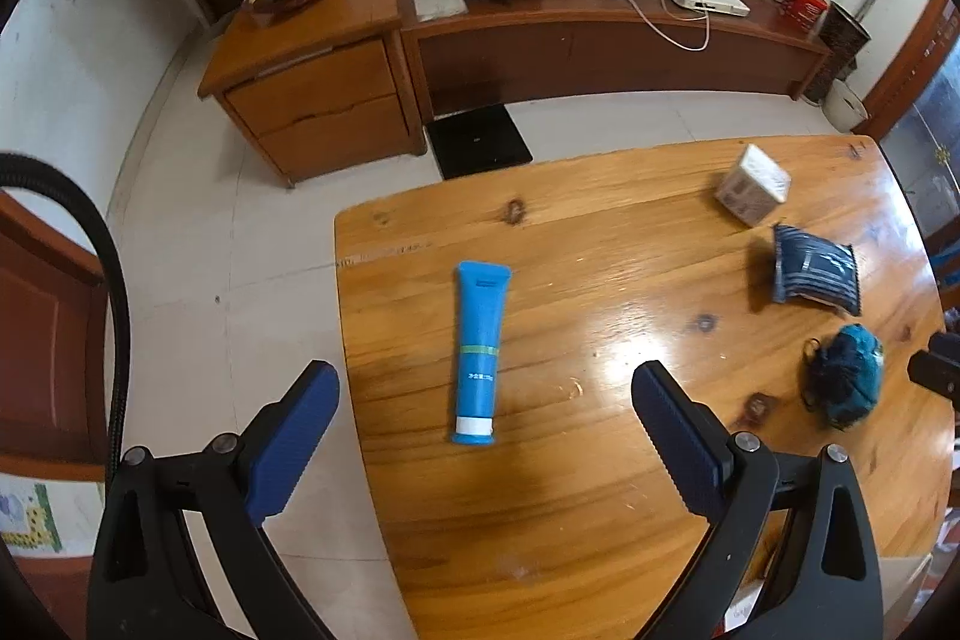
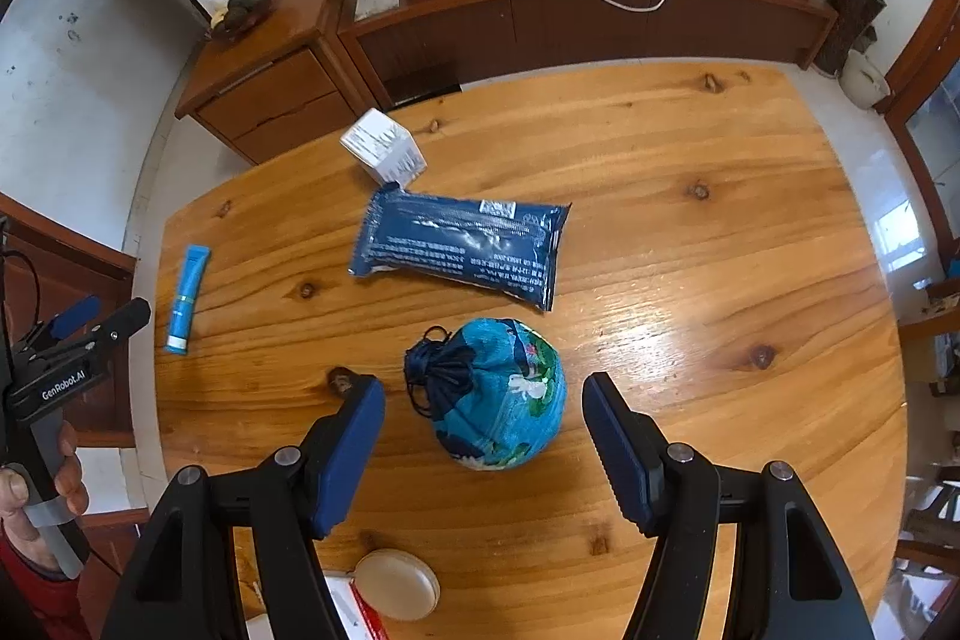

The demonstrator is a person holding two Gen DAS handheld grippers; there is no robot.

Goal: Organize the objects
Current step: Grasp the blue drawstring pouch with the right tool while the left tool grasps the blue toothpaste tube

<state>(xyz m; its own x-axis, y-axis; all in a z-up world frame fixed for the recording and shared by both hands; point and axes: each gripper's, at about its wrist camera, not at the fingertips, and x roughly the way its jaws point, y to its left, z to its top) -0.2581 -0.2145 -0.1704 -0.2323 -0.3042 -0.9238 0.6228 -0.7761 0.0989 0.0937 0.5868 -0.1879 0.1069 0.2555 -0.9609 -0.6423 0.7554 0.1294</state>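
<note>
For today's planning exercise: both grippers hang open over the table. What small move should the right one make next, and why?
Probably lower the right gripper around the blue pouch and close: its jaws are open, the pouch sits between the fingers, nothing is held yet.

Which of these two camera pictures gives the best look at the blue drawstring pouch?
The right wrist view: the pouch sits large and central, just ahead of the open right gripper, with its cord showing. In the left wrist view it is small, blurred and near the right edge.
</note>
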